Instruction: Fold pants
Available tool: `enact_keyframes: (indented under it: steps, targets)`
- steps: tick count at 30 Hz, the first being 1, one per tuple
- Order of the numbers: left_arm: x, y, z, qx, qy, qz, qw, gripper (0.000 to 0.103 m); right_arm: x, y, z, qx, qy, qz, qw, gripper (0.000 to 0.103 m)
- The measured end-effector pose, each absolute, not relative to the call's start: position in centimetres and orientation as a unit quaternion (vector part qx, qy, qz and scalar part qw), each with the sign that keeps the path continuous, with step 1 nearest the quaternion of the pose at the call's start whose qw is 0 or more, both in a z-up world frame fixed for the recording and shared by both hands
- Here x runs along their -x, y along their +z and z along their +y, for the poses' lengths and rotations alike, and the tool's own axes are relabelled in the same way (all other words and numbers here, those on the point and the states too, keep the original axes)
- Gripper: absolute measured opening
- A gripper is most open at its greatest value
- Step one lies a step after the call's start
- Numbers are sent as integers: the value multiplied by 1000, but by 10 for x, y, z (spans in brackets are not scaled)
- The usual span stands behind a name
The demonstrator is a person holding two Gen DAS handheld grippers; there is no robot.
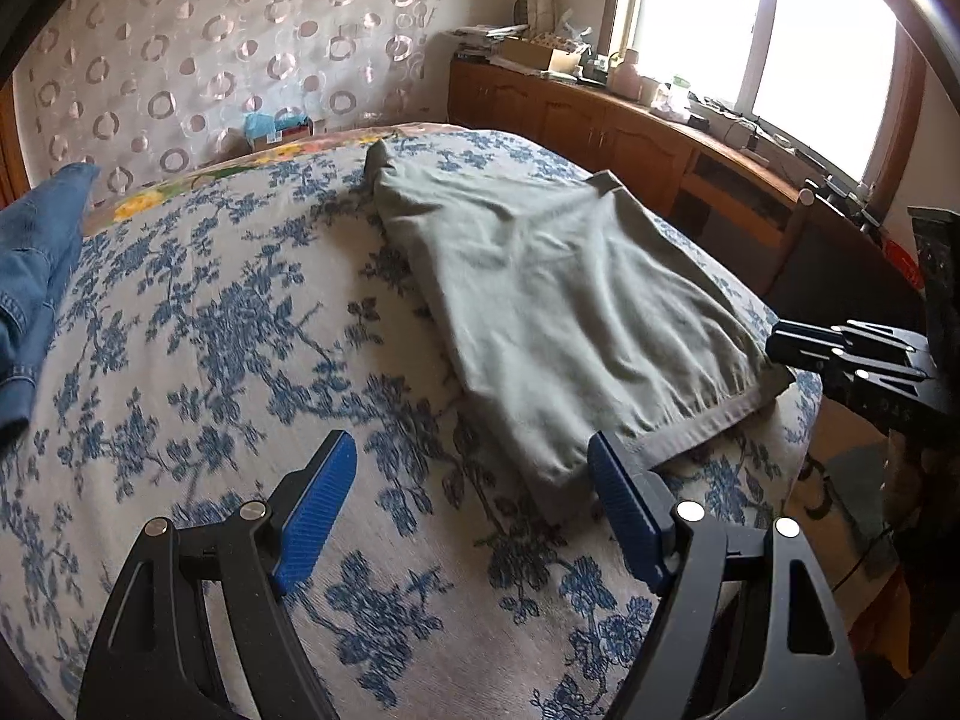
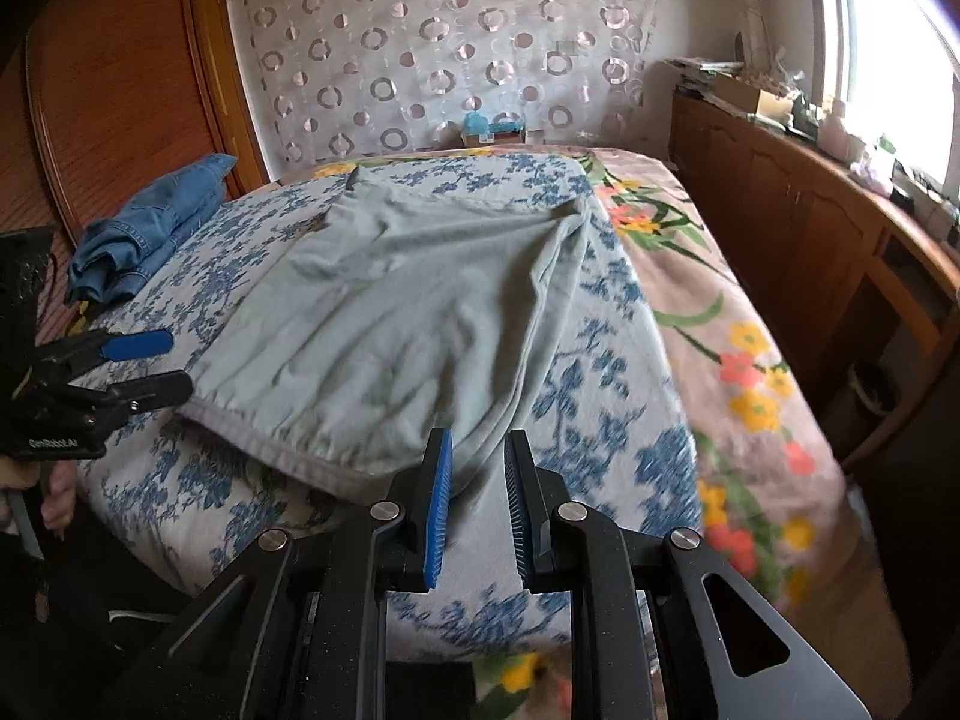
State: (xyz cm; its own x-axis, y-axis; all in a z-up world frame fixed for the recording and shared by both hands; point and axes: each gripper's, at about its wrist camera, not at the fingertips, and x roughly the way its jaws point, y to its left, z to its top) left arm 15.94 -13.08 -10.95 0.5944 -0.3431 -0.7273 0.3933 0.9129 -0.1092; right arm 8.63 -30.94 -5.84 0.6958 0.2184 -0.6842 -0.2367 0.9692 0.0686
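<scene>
Pants (image 1: 540, 300) lie flat on the bed (image 1: 210, 330), near edge, so we keep our left hand-held gripper (image 1: 474, 474) wide at the waistband corner while our right hand-held gripper (image 2: 477, 468) pinches fabric narrowly, lifting evenly.

Two garments are lying on the bed: one pair of grey-green cotton pants (image 2: 384, 324) spread flat at the centre, and one bundle of blue denim jeans (image 2: 150, 222) sitting toward ten o'clock. Two covers are showing, one white blanket printed with blue flowers (image 2: 600, 372) and one pink floral bedspread (image 2: 738, 360) at three o'clock. Two black grippers are hovering, the left gripper (image 1: 474, 504) and the right gripper (image 2: 477, 504).
</scene>
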Motion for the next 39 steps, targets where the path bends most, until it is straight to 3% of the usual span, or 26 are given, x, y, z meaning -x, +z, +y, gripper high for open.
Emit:
enact_keyframes:
  steps: [13,16,27,30,34,39]
  targets:
    - [-149,-112,-141,-52,-195,403,893,80,-73,-69,-302,16,125,357,925,18]
    - [-144,-108,-142,-55,-195,400,894,80,-69,-70,-301,18,132,352,927,9]
    - [-141,-101,-144,-51,-202,396,894,80,-57,-70,-299,20,125,341,931,9]
    - [-141,-102,-145,-50,-204,398,893,80,-58,-67,-297,21,111,336,935,15]
    - [-142,-102,-143,-42,-203,396,894,80,-60,-71,-296,24,94,338,936,32]
    - [-143,-105,-143,-44,-200,400,893,80,-65,-74,-300,13,88,347,934,40]
